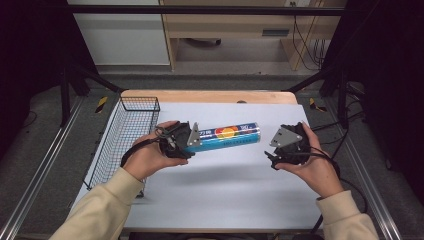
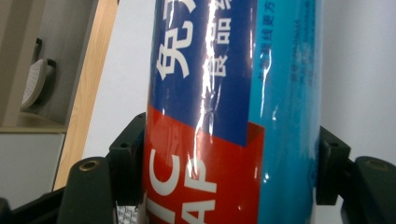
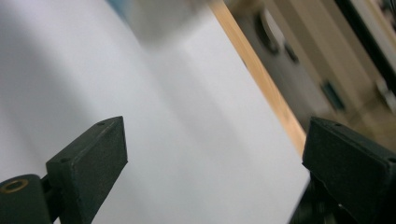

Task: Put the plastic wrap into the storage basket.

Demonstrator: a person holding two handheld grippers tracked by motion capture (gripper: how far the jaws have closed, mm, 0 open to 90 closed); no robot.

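Grasp is made, as far as the pictures tell: the left gripper (image 1: 192, 141) has its jaws closed on one end of the blue tube (image 1: 231, 136), a long wrapped roll with a red and blue label; in the left gripper view the jaws press the tube (image 2: 233, 112) from both sides, touching its wrapper. In the high view the tube lies level over the white sheet of the bench (image 1: 225, 200), running from the left gripper toward the right gripper (image 1: 272, 156); whether it rests on the sheet or is lifted just clear I cannot tell. The right gripper's jaws stand wide apart with nothing between them, near the tube's free end but not touching it. The wire basket (image 1: 125, 135) sits at the left edge of the bench, just beside the left hand (image 1: 150, 157); I judge the carry into it is what remains, so the work is perhaps half done.
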